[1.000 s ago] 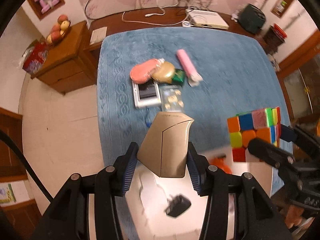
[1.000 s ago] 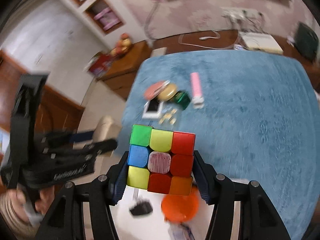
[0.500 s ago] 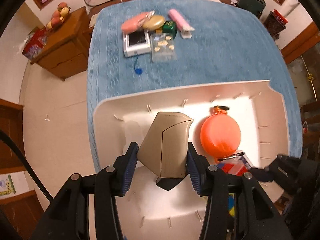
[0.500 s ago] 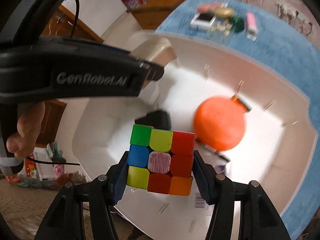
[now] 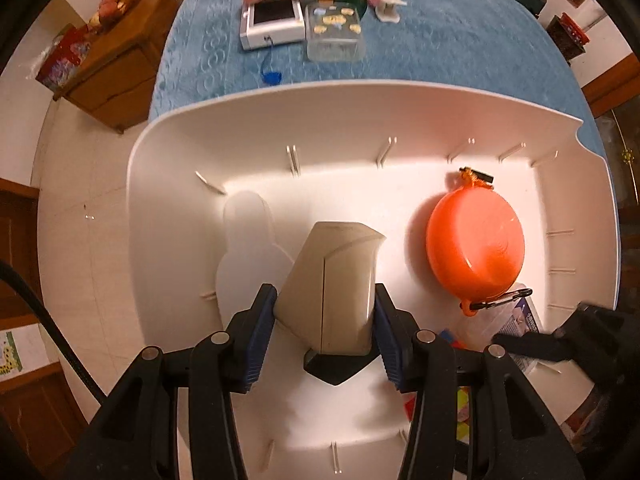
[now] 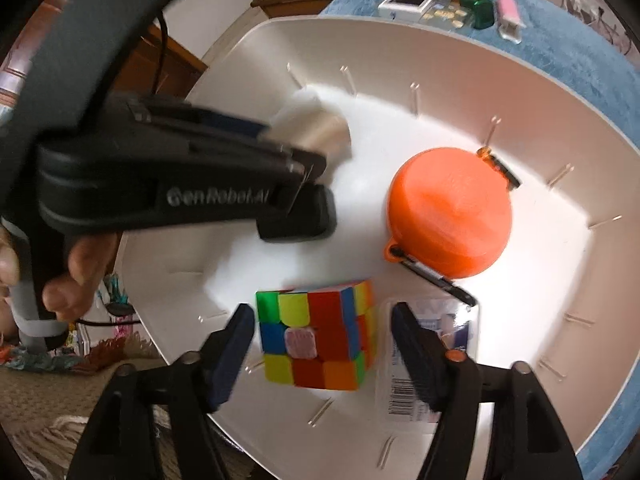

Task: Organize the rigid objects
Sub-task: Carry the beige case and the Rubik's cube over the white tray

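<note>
1. bin (image 5: 168, 184), big and white, sits on the blue cloth (image 5: 460, 40)
2. orange round case (image 5: 475, 240) lies inside the bin on the right
3. beige box (image 5: 332, 292) is squeezed tight in the left gripper (image 5: 326, 326), low over the bin floor
4. color cube (image 6: 316, 336) sits in the bin between the spread fingers of the right gripper (image 6: 322, 354), not touching them

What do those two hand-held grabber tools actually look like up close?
Both are matte black plastic. The left gripper and right gripper each have two angular fingers with ribbed dark-blue pads and round silver pivot bolts. The left one carries grey "GenRobot.AI" lettering on its side and trails a black cable.
</note>
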`<state>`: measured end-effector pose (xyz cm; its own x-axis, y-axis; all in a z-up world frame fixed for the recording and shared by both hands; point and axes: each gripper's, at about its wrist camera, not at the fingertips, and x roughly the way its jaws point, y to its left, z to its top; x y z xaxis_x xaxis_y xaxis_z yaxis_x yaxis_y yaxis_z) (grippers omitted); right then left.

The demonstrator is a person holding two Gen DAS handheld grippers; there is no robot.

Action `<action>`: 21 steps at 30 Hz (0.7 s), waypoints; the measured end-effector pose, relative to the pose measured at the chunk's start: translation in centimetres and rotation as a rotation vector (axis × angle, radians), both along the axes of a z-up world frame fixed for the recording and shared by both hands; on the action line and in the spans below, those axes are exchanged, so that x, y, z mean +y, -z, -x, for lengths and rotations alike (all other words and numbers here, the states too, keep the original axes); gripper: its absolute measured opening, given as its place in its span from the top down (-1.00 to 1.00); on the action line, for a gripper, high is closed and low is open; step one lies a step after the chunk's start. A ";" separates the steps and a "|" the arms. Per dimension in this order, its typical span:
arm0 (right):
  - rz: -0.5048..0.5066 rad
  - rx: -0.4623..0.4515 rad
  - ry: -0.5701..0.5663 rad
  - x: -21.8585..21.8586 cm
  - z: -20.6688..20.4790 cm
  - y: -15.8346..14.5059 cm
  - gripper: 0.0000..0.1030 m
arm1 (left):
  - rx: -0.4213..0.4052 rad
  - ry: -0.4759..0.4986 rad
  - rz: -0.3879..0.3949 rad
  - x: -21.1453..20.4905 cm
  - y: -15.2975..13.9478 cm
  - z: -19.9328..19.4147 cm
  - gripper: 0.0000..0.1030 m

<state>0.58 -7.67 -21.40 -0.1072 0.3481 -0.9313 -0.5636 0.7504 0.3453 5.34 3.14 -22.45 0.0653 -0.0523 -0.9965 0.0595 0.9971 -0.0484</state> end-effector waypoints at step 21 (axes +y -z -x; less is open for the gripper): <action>-0.065 -0.067 0.098 -2.5 -1.6 -3.6 -0.44 | -0.106 0.042 -0.009 -0.2 -5.0 0.6 -0.38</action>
